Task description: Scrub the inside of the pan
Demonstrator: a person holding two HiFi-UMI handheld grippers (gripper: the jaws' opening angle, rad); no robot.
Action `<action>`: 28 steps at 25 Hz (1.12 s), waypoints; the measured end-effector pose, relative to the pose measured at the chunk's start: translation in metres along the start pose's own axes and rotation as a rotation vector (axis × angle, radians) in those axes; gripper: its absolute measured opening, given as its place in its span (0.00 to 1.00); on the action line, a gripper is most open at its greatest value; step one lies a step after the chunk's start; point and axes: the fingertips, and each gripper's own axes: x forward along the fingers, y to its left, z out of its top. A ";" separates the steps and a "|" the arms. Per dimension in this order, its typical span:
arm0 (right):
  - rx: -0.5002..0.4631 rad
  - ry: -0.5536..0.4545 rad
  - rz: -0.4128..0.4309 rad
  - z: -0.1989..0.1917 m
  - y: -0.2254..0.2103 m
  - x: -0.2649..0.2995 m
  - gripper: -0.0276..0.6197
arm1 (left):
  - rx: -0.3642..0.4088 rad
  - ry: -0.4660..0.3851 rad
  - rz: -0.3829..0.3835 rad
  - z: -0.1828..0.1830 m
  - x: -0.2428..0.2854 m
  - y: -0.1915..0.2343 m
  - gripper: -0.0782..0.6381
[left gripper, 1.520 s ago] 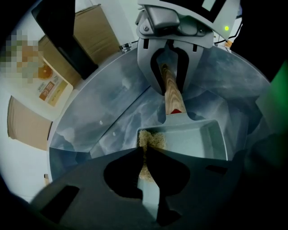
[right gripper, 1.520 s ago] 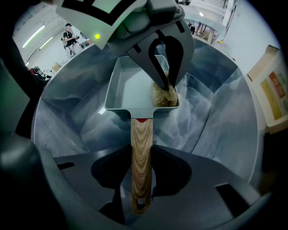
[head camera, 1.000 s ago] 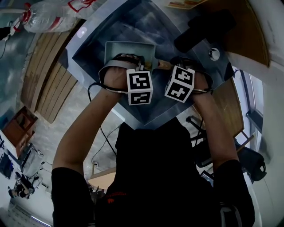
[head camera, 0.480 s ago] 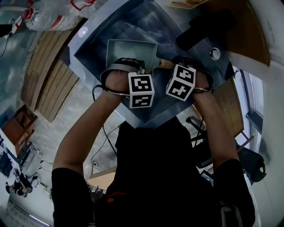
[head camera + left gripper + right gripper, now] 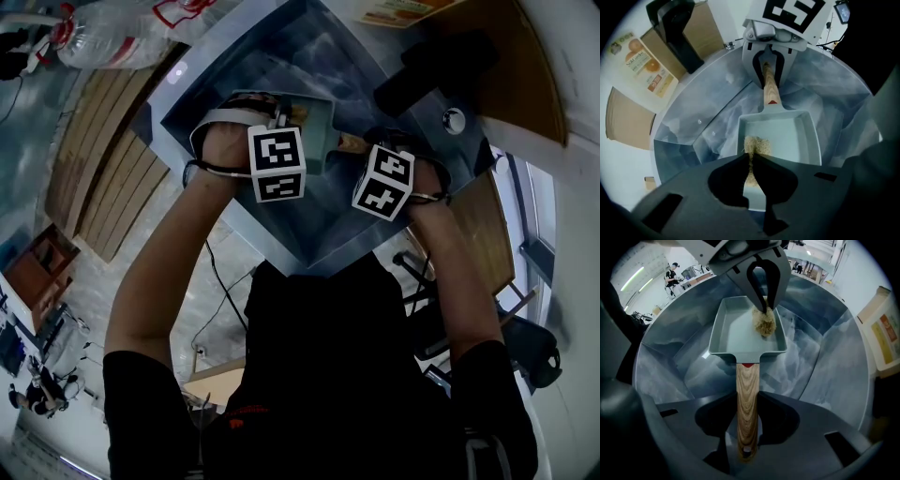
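A pale grey-green rectangular pan (image 5: pixel 740 336) with a wooden handle (image 5: pixel 746 399) is held over the steel sink (image 5: pixel 825 362). My right gripper (image 5: pixel 746 427) is shut on that handle near its end. My left gripper (image 5: pixel 751 161) is shut on a beige scrubbing pad (image 5: pixel 757 144), which rests on the pan's floor (image 5: pixel 792 136) at the left gripper view's near left. In the right gripper view the pad (image 5: pixel 763 323) sits by the pan's far right wall. In the head view the pan (image 5: pixel 321 131) shows only partly, between the two marker cubes.
A black tap or fixture (image 5: pixel 441 61) stands at the sink's far side, with a round metal fitting (image 5: pixel 454 119) beside it. An orange-printed carton (image 5: pixel 644 65) lies on the counter. A clear plastic bottle (image 5: pixel 103 37) lies beyond the sink's left corner.
My left gripper has moved up and to the left in the head view, taking the pad across the pan. It now covers more of the pan. The right gripper has barely shifted.
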 end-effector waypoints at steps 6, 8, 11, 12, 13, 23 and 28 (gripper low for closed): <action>0.003 -0.005 0.007 0.001 0.000 0.001 0.26 | 0.021 0.021 0.026 -0.005 0.017 0.013 0.16; 0.004 -0.004 0.007 0.000 -0.001 0.001 0.26 | 0.021 0.021 0.026 -0.005 0.018 0.015 0.16; 0.006 -0.003 0.007 0.000 -0.001 0.000 0.26 | 0.022 0.024 0.028 -0.005 0.019 0.014 0.16; 0.006 -0.003 0.007 0.000 -0.001 0.000 0.26 | 0.017 0.024 0.025 -0.006 0.019 0.013 0.16; 0.007 -0.003 0.007 0.000 -0.001 0.000 0.26 | 0.012 0.024 0.021 -0.006 0.019 0.012 0.16; 0.007 0.007 0.003 -0.001 -0.001 0.000 0.26 | -0.008 0.031 -0.105 0.002 0.011 -0.030 0.16; 0.006 0.011 -0.003 0.000 -0.001 0.000 0.26 | -0.011 0.044 -0.206 0.006 0.005 -0.064 0.16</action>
